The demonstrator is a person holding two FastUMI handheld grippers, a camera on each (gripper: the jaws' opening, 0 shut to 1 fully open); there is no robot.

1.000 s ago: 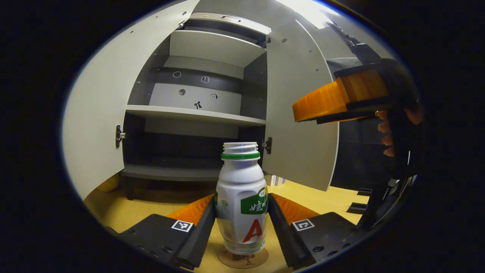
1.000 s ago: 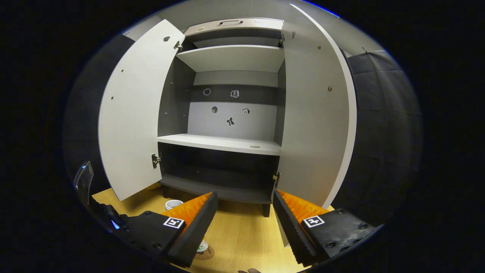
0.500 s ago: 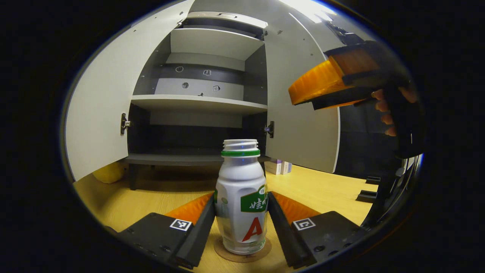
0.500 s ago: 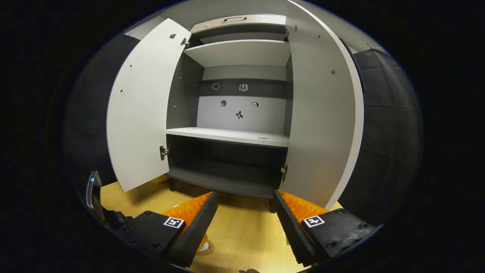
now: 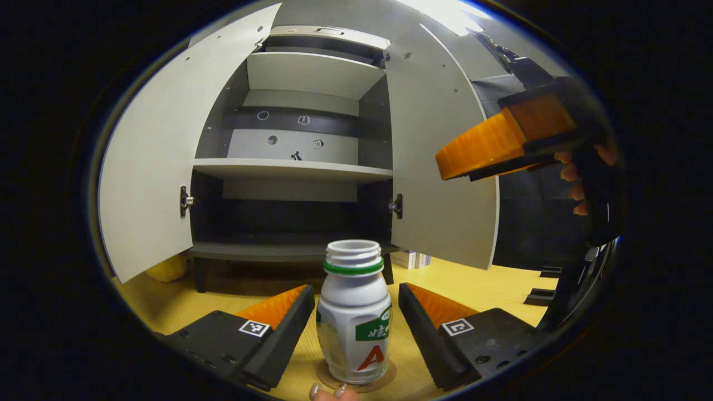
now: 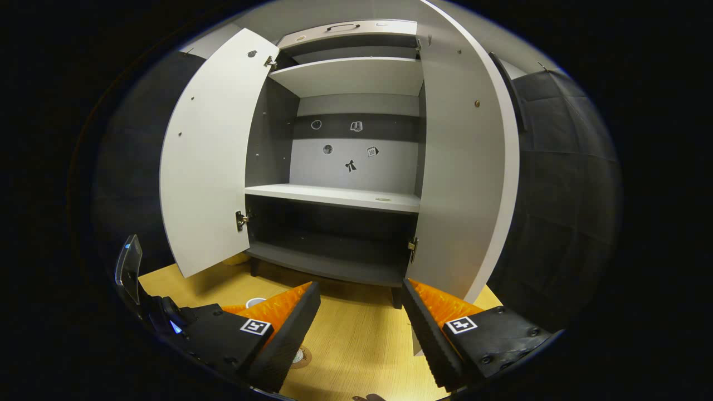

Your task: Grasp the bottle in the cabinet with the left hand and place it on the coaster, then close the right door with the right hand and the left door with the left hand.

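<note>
My left gripper (image 5: 356,323) stood wide, fingers clear of the white drink bottle (image 5: 354,317) upright on its coaster (image 5: 390,372). My right gripper (image 6: 359,328) gaped wide over the wooden table (image 6: 356,345), before the cabinet's right door (image 6: 465,167) and left door (image 6: 206,161), both open.

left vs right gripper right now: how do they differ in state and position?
The left gripper brackets the white plastic bottle with the green neck ring, fingers just clear of it; the right gripper has nothing between its fingers. The left sits low by the round brown coaster on the wooden table; the right faces the open grey cabinet. Both are open.
</note>
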